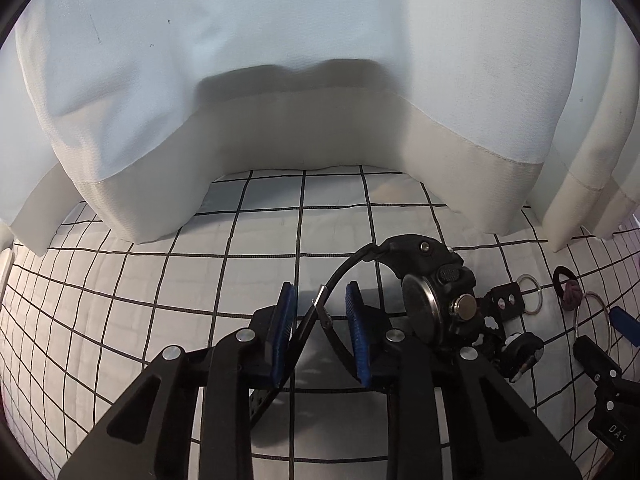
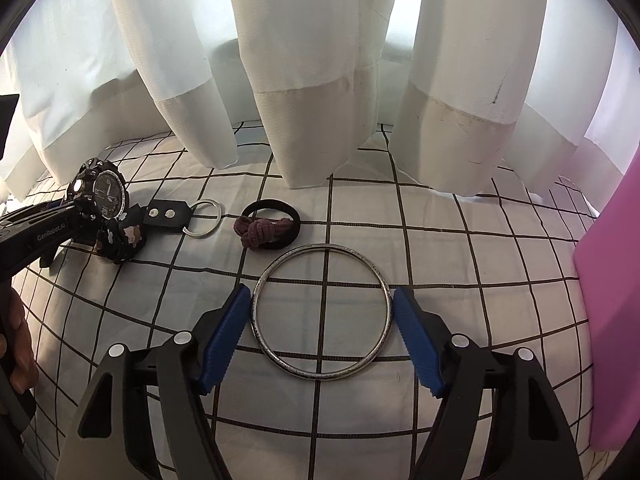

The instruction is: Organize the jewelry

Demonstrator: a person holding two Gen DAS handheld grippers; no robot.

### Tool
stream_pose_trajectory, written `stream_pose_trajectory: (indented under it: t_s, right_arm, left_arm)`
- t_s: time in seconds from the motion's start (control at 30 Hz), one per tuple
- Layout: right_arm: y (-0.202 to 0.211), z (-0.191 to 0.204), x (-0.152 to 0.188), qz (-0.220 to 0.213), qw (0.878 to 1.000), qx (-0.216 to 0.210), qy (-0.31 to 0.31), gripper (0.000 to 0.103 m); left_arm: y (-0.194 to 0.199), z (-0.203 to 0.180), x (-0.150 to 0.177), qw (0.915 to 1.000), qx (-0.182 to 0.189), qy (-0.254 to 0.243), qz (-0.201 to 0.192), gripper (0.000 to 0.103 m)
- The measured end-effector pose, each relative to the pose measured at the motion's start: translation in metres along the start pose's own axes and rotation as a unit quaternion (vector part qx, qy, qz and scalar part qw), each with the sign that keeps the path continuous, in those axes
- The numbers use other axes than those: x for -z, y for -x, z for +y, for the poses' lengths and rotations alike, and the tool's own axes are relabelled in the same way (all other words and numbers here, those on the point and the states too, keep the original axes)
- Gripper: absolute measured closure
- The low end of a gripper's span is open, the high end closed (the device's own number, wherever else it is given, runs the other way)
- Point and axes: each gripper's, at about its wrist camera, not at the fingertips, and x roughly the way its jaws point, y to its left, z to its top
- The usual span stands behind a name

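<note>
Bangle (image 2: 320, 312), stiff, slick metal, lies between right tongs (image 2: 320, 332), pads apart; grip its rim. Left tongs (image 1: 320, 332) straddle watch (image 1: 436, 296) strap (floppy), not clamped.

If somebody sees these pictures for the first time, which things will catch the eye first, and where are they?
First is the big black wristwatch, its strap passing between the left gripper fingers. Next is the large silver bangle, flat on the checked cloth between the open right gripper fingers, which do not press it. Behind it lies a black hair tie with a maroon knot.
</note>
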Motion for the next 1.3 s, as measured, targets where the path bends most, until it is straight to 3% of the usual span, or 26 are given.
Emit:
stream_pose_trajectory:
  t_s: [0.6, 1.3]
  right_arm:
    - [0.033, -0.017, 0.002, -0.012, 0.999, -0.021, -0.022, 0.033]
    - [0.060, -0.017, -0.007, -0.020, 0.999, -0.035, -0.035, 0.033]
  left_arm:
    - [0.015, 0.024, 0.013, 0.9994, 0.020, 0.029, 0.001, 0.082]
    - [0.072, 0.024, 0.011, 0.9988, 0.031, 0.034, -0.015, 0.082]
